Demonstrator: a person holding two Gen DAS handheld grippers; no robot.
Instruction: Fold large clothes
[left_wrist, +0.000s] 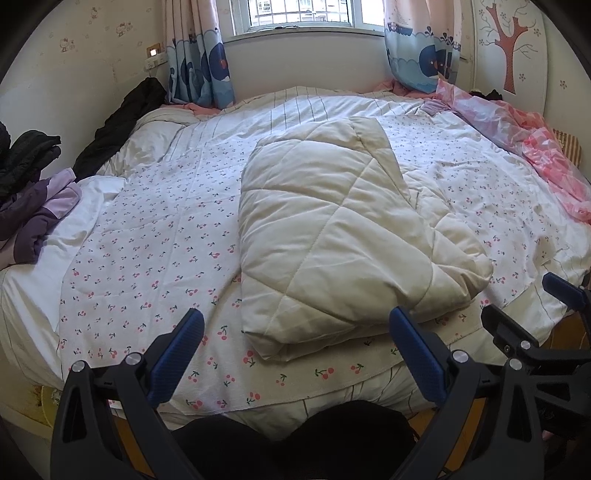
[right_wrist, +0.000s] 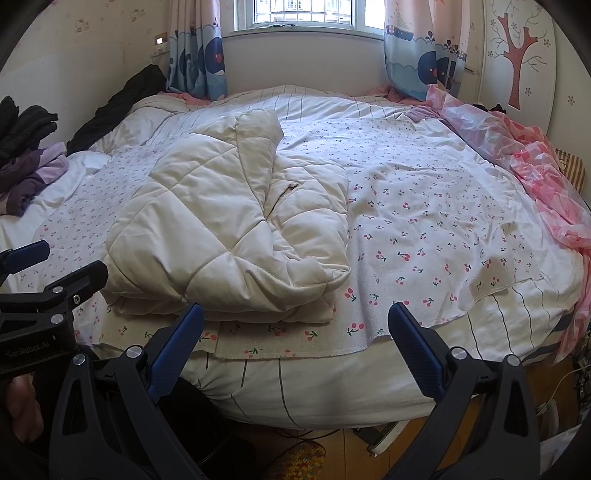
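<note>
— Coat (left_wrist: 332, 236) status? Start from the tools.

— Left tool (left_wrist: 295, 354) spread, holding nothing; right tool (right_wrist: 295, 350) likewise, both hovering off the bed's (right_wrist: 332, 384) near edge.

— And the coat?

— Cream, quilted, lying on the cherry sheet (right_wrist: 424, 229), already bundled into a rough packet. Folding looks mostly done; edges still loose, needing squaring.

A cream quilted jacket (left_wrist: 332, 229) lies on a white sheet (left_wrist: 155, 236) printed with pink cherries, beside blue-padded fingers (left_wrist: 184, 347).
</note>
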